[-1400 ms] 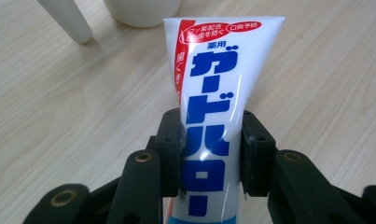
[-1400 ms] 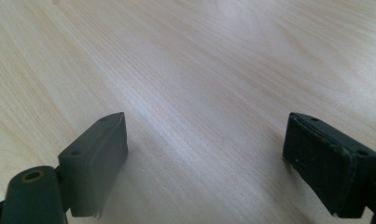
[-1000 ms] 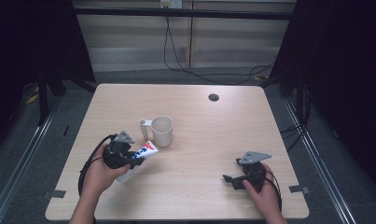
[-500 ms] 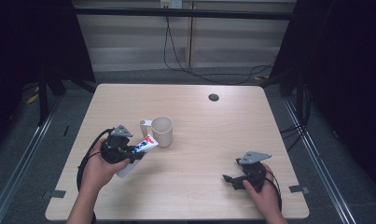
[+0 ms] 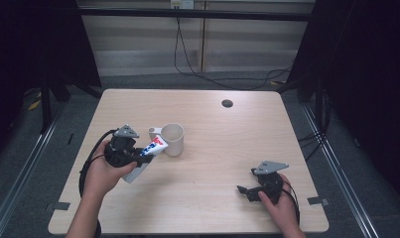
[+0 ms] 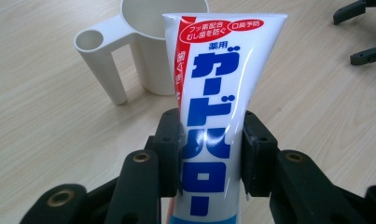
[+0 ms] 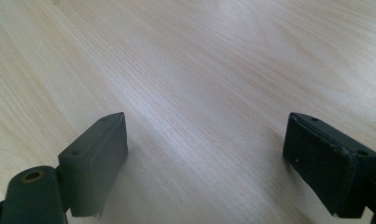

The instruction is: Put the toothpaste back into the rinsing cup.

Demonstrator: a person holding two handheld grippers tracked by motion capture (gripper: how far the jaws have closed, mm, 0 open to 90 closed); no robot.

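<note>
Left gripper clamps toothpaste tube; lettering legible here.

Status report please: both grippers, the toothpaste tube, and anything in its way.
Left gripper shut on toothpaste tube, lifted. Right gripper open, holding nothing. Cream cup just ahead of the tube.

L gripper, jaws clamped on toothpaste tube: cup stands just ahead of tube tip, handle post on near-left side of cup as L gripper view shows it; both block straight fwd path. Bare tabletop to its right, toward R gripper; wide room btwn the two. R gripper jaws apart, bare wood btwn and ahead, no obstacle near. Small dark hole far side of table, well apart from both.
</note>
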